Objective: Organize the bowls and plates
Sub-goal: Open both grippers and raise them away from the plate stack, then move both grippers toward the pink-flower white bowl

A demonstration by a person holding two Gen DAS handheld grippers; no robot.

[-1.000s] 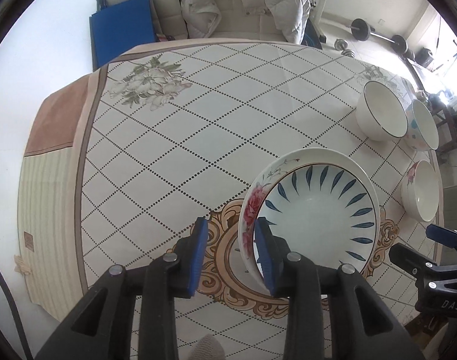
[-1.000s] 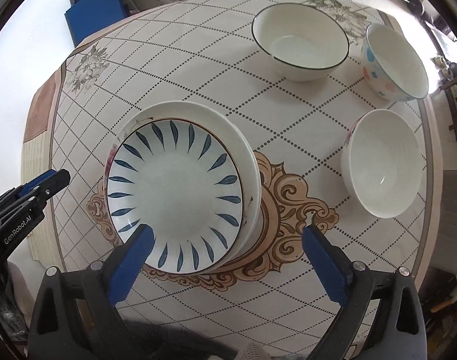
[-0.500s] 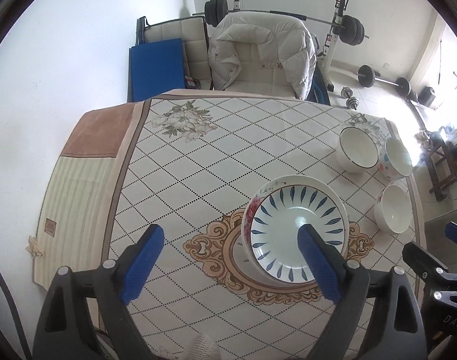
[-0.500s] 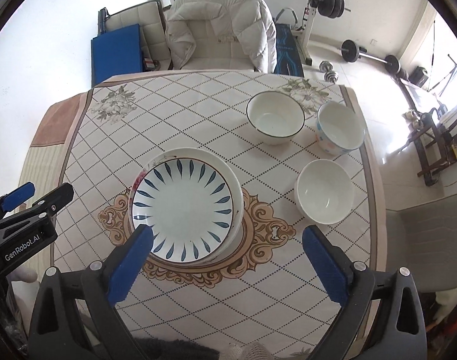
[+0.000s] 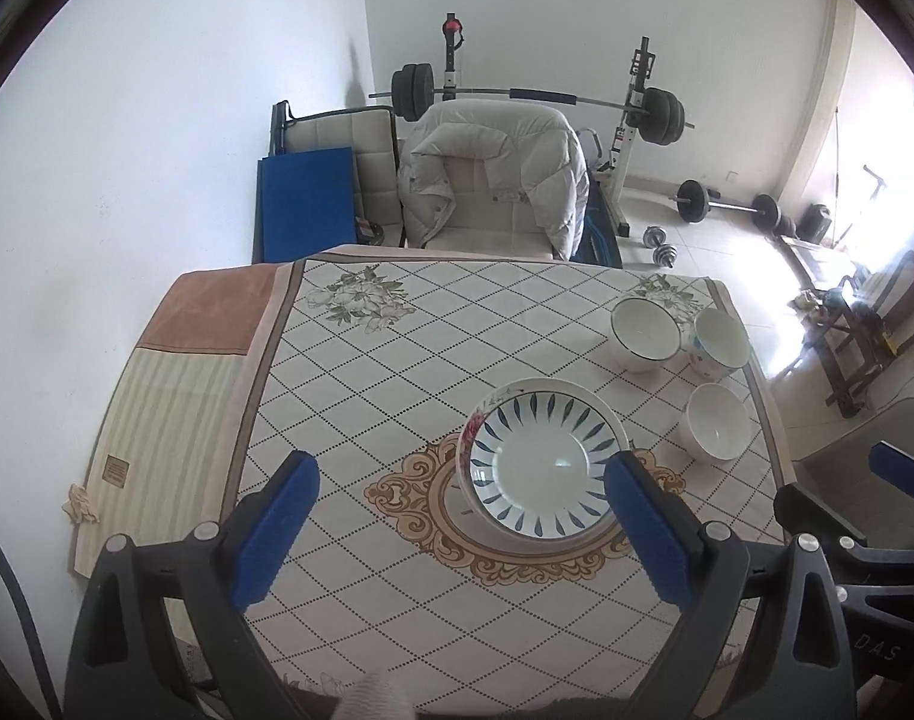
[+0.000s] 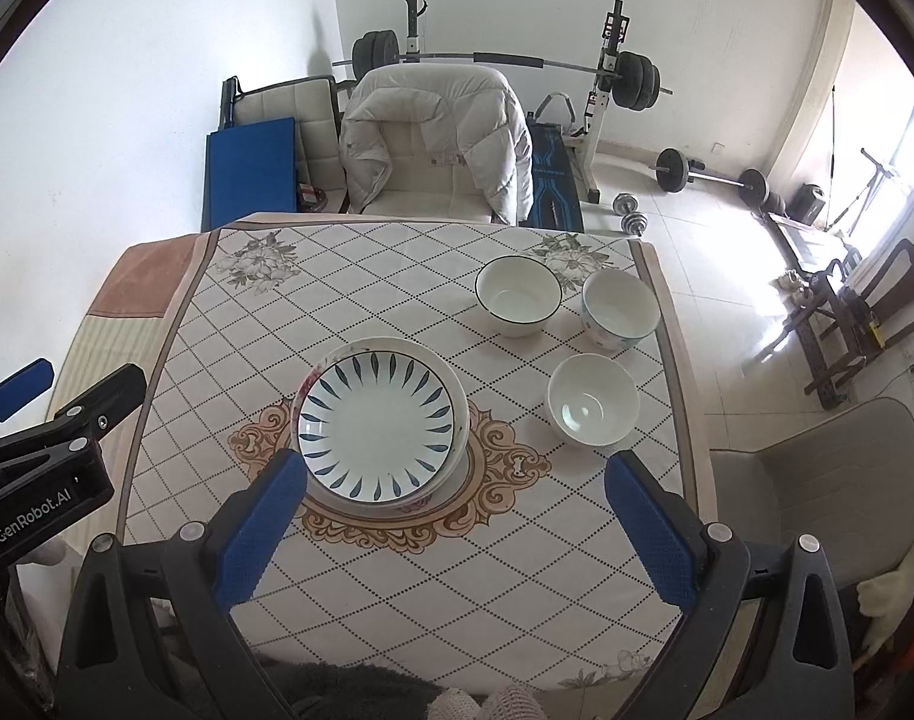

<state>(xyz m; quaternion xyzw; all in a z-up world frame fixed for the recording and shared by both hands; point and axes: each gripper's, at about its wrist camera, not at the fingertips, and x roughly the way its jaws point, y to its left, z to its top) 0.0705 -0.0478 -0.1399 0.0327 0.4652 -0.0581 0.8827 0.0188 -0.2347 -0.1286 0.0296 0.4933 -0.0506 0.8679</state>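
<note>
Both claws hang above the tabletop (image 6: 397,588) with nothing between their blue pads. Left claw (image 5: 460,525): its jaws are opening, already wide apart. Right claw (image 6: 454,528): jaws spread wide. On the patterned cloth, at its gold medallion, lies a plate with blue leaf marks (image 6: 378,427), stacked on a larger white plate with red flowers (image 6: 331,363); the upper plate sits slightly off-centre. To the right stand 3 bowls, upright and empty: a dark-rimmed bowl (image 6: 518,295) farthest back, a patterned bowl (image 6: 620,309) just beside it, and a plain white bowl (image 6: 592,405) nearer, apart from the plates. Beyond the tabletop, a chair holds a white padded jacket (image 6: 433,138).
</note>
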